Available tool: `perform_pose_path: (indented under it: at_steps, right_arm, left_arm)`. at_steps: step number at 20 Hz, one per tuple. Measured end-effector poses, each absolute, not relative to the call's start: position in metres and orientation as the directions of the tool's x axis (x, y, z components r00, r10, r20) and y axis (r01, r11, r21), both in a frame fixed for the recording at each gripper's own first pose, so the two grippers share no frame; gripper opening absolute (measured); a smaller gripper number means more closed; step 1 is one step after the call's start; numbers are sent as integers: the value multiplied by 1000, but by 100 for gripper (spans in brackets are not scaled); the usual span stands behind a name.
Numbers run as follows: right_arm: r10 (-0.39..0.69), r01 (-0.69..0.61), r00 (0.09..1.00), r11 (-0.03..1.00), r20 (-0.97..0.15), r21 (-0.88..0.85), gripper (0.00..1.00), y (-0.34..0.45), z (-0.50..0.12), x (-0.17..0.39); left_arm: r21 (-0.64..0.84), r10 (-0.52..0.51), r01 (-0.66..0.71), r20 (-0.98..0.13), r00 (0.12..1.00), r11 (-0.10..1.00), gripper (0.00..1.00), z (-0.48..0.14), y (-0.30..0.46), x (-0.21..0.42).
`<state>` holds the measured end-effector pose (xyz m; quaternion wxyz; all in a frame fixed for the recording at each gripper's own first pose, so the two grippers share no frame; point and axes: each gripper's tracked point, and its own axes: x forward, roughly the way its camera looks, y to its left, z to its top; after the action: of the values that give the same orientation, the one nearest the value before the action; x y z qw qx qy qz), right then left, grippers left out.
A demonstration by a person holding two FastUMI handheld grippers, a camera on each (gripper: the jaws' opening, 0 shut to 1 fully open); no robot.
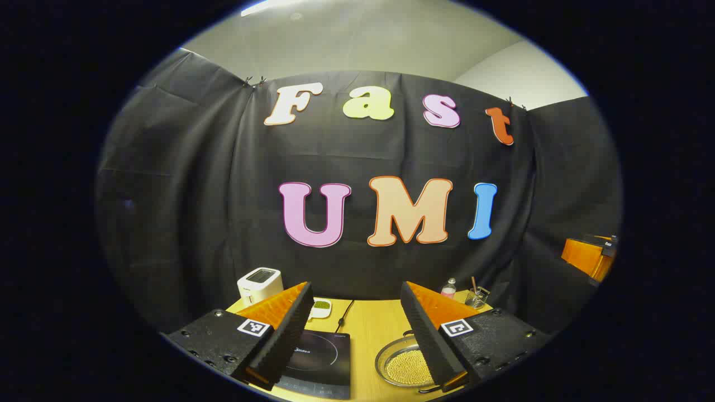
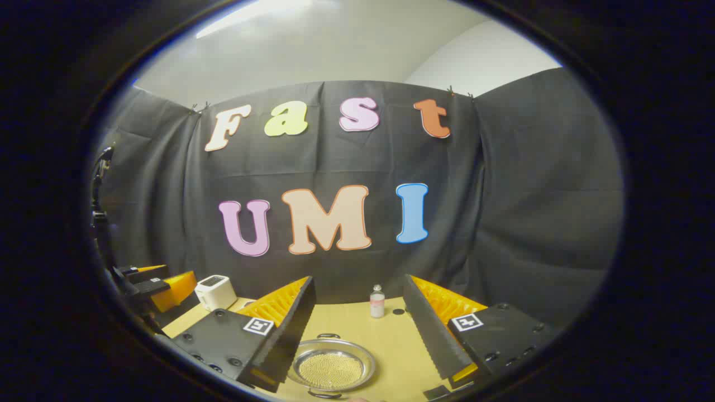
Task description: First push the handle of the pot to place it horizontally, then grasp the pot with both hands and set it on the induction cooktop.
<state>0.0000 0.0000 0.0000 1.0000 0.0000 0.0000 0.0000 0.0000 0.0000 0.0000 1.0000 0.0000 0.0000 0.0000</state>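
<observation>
Both grippers hang above the front of the pale wooden table (image 1: 368, 329) with their fingers spread wide and nothing between them: the left gripper (image 1: 357, 340) over the black glass induction cooktop (image 1: 321, 360), the right gripper (image 2: 357, 340) over the shallow round steel pot (image 2: 332, 365). The pot holds pale yellow grains and sits just right of the cooktop, near the front edge. At the back edge stand a white toaster (image 1: 258, 283) on the left, a small clear bottle (image 2: 377, 301) and a wire holder (image 1: 476, 297).

A white toaster (image 1: 257, 283), a small bottle (image 2: 377, 301) and a wire holder (image 1: 476, 298) stand on the table (image 2: 357, 324).
</observation>
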Motion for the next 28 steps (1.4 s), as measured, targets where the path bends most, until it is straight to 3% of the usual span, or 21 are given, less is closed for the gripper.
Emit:
perform_pose_path:
  at_steps: [3,4,5,6,17,20,21,24,25,28]
  right_arm:
    - [-3,3,1000,1000,2,0,92,-4,3,0]
    - [-4,4,1000,1000,6,0,99,-5,4,0]
    - [-4,4,1000,1000,9,0,99,-6,6,0]
    - [-5,5,1000,1000,9,-1,92,-6,7,0]
    - [-38,37,999,999,-35,-14,92,-12,1,-1]
    - [-44,43,998,999,-50,-18,99,-9,-6,-2]
    - [-42,41,997,999,-60,-18,95,-7,-10,-2]
    - [-19,18,996,1000,-84,-11,99,5,-21,-4]
    - [-5,4,996,1000,-87,-9,92,11,-23,-4]
    - [36,-36,993,999,-109,3,92,29,-37,-8]
  left_arm:
    - [-20,-5,5,7,1000,1000,92,0,-2,3]
    - [-29,-7,7,5,1000,1000,92,-1,-1,5]
    - [-39,-10,10,4,1000,999,92,-2,-2,7]
    - [-44,-13,13,1,1000,999,92,-1,-3,8]
    - [-13,-44,44,3,999,999,95,2,-7,6]
    - [3,-53,53,-4,999,999,95,-1,-8,6]
    - [6,-55,55,-8,998,998,95,-2,-8,7]
    - [6,-45,45,-13,999,999,92,-6,-4,6]
    - [7,-37,37,-13,999,999,96,-9,1,5]
    - [13,-12,12,-12,1000,1000,96,-8,21,-15]
